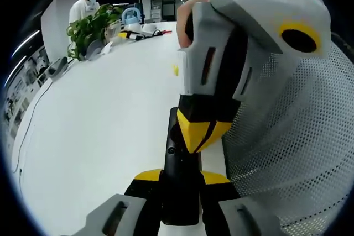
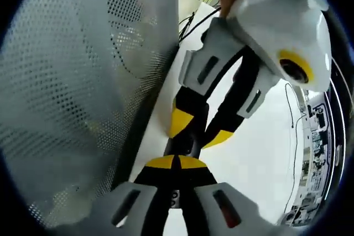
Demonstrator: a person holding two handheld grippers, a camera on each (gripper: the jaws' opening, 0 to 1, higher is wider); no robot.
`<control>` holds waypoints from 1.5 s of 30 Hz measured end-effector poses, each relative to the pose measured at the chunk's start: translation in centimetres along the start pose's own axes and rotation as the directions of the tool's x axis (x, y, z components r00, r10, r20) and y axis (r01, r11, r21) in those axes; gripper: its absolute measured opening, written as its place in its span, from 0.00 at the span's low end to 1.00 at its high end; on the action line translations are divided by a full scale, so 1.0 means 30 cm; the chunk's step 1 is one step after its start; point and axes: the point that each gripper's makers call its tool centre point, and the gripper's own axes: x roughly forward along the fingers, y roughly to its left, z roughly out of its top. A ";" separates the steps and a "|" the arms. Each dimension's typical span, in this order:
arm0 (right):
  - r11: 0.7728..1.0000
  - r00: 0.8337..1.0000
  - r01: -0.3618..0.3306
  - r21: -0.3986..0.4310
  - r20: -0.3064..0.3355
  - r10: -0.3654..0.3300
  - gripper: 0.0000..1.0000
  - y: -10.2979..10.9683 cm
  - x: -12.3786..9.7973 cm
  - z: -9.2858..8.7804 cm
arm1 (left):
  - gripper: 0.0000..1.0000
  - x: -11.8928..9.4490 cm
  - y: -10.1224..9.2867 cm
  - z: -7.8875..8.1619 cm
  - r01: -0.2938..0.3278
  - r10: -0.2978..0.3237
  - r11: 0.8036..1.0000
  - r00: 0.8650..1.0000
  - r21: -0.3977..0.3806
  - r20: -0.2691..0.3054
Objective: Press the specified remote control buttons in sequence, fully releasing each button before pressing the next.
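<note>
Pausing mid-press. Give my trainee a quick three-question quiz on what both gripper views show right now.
1. True or false: the left gripper holds nothing.
2. In the left gripper view, what stands beside the remote, on its right? A. a wooden box B. a white perforated panel C. a red bowl
3. Fill in: the right gripper comes down on the remote with its yellow tips ____ (open or shut).

Key: 1. False, its jaws clamp the remote's sides. 2. B. 3. Shut.
</note>
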 end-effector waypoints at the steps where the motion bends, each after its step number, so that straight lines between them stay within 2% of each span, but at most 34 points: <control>1: 1.000 1.000 0.002 0.001 -0.002 -0.002 0.00 -0.002 -0.001 0.000 | 0.26 0.000 -0.001 0.000 0.000 0.000 1.000 1.000 0.001 0.000; 6: 0.999 1.000 -0.006 0.050 0.022 0.005 0.00 -0.008 -0.001 -0.004 | 0.26 0.000 -0.001 0.001 -0.002 0.002 1.000 1.000 0.001 -0.003; 8: 0.991 0.998 -0.013 0.130 0.056 0.006 0.00 -0.008 -0.001 -0.001 | 0.26 -0.001 -0.002 0.002 -0.002 0.002 1.000 1.000 0.002 -0.002; 10: 0.975 0.996 -0.037 0.220 0.088 0.018 0.00 -0.011 -0.003 -0.001 | 0.26 0.000 -0.002 0.002 -0.002 0.002 1.000 1.000 -0.001 0.001; 12: 0.947 0.992 -0.068 0.315 0.118 0.032 0.00 -0.017 -0.005 -0.003 | 0.26 0.000 0.000 0.001 -0.002 0.002 1.000 1.000 -0.005 0.003; 14: 0.922 0.992 -0.069 0.381 0.125 0.023 0.00 -0.024 -0.005 -0.006 | 0.26 -0.001 0.000 0.002 -0.001 0.001 1.000 1.000 -0.013 0.009; 16: 0.934 0.994 -0.048 0.353 0.107 0.011 0.00 -0.032 -0.004 -0.005 | 0.26 0.000 0.002 0.005 0.002 -0.001 1.000 1.000 -0.024 0.021; 17: 0.934 0.995 -0.027 0.357 0.097 -0.008 0.00 -0.045 -0.004 -0.009 | 0.26 0.001 0.004 0.007 0.006 -0.005 1.000 1.000 -0.031 0.030; 20: 0.913 0.996 -0.020 0.408 0.086 -0.017 0.00 -0.057 -0.002 -0.024 | 0.26 0.005 -0.002 0.016 0.011 -0.010 1.000 0.999 -0.030 0.036; 25: 0.876 0.996 -0.046 0.481 0.093 0.001 0.00 -0.049 -0.014 -0.043 | 0.26 0.017 -0.007 0.030 0.010 -0.009 1.000 0.999 -0.015 0.033; 28: 0.872 0.996 -0.045 0.488 0.086 0.003 0.00 -0.048 -0.018 -0.052 | 0.26 0.019 -0.010 0.032 0.009 -0.009 1.000 1.000 -0.007 0.030; 32: 0.847 0.996 -0.063 0.527 0.088 0.019 0.00 -0.039 -0.026 -0.069 | 0.26 0.020 -0.008 0.031 0.008 -0.008 1.000 0.999 -0.008 0.031; 35: 0.842 0.995 -0.067 0.535 0.097 0.018 0.00 -0.034 -0.026 -0.066 | 0.26 0.021 -0.008 0.032 0.007 -0.007 1.000 1.000 -0.007 0.028; 39: 0.868 0.997 -0.050 0.494 0.077 0.014 0.00 -0.040 -0.019 -0.056 | 0.26 0.021 -0.008 0.032 0.008 -0.007 1.000 1.000 -0.006 0.029; 41: 0.865 0.997 -0.052 0.499 0.078 0.015 0.00 -0.040 -0.020 -0.059 | 0.26 0.022 -0.008 0.031 0.007 -0.007 1.000 1.000 -0.003 0.029; 43: 0.850 0.996 -0.053 0.524 0.087 0.009 0.00 -0.042 -0.020 -0.060 | 0.26 0.023 -0.007 0.031 0.005 -0.005 1.000 1.000 0.000 0.028; 45: 0.849 0.996 -0.060 0.524 0.092 0.013 0.00 -0.044 -0.020 -0.060 | 0.26 0.023 -0.007 0.031 0.005 -0.005 1.000 1.000 0.002 0.026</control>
